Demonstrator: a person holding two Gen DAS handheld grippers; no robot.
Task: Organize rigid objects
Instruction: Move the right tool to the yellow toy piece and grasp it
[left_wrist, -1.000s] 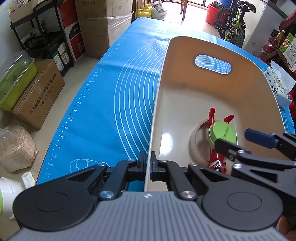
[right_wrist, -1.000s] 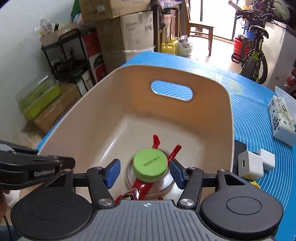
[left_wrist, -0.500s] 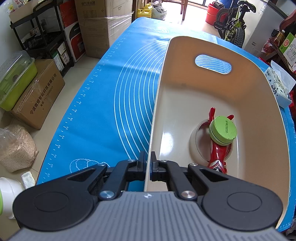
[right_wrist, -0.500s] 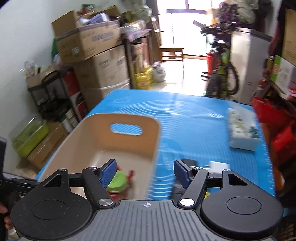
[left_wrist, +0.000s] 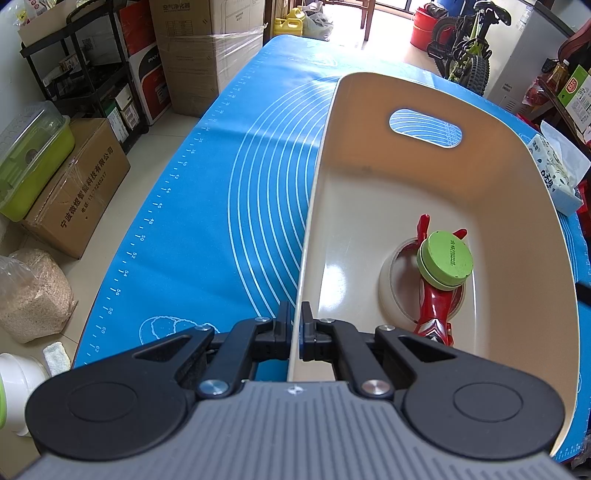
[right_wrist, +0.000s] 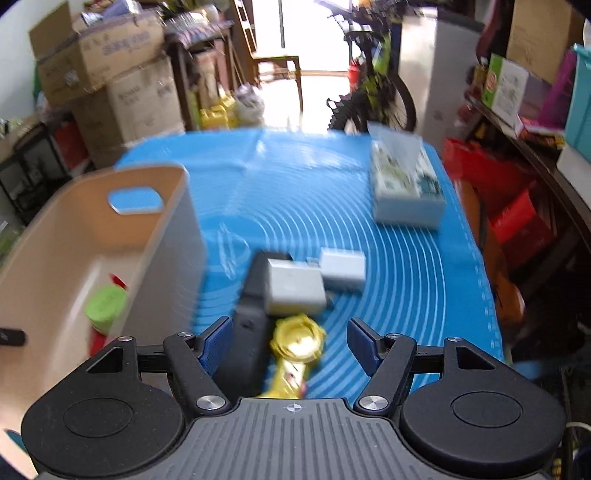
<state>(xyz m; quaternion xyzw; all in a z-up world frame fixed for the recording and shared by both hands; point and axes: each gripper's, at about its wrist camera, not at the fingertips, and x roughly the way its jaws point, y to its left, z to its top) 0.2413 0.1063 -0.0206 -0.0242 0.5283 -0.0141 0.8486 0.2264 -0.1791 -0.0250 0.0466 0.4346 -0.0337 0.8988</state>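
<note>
Now the left hand-held gripper (left_wrist: 294, 332) is clamped tight on the near rim of the beige basket (left_wrist: 509, 177), one finger outside the wall and one inside. The basket sits on the blue mat (left_wrist: 221, 206) toward the table's left edge, its handle slot on the far wall. Down inside it lie a red toy (left_wrist: 434, 306) with a green round lid (left_wrist: 445, 263) resting on top, over a clear ring on the basket floor.

Over on the right, the right hand-held gripper (right_wrist: 290, 345) hovers above the mat just beside the basket's right wall, jaws spread wide and gripping nothing; they have just been opening. Between its blue pads (right_wrist: 360, 345), blurred, sit a yellow toy (right_wrist: 297, 341) and a black flat object (right_wrist: 251, 325). Just beyond are two white chargers (right_wrist: 295, 288), side by side and touching. A tissue pack (right_wrist: 406, 188) stands toward the table's far right corner, well apart from the rest.
</note>
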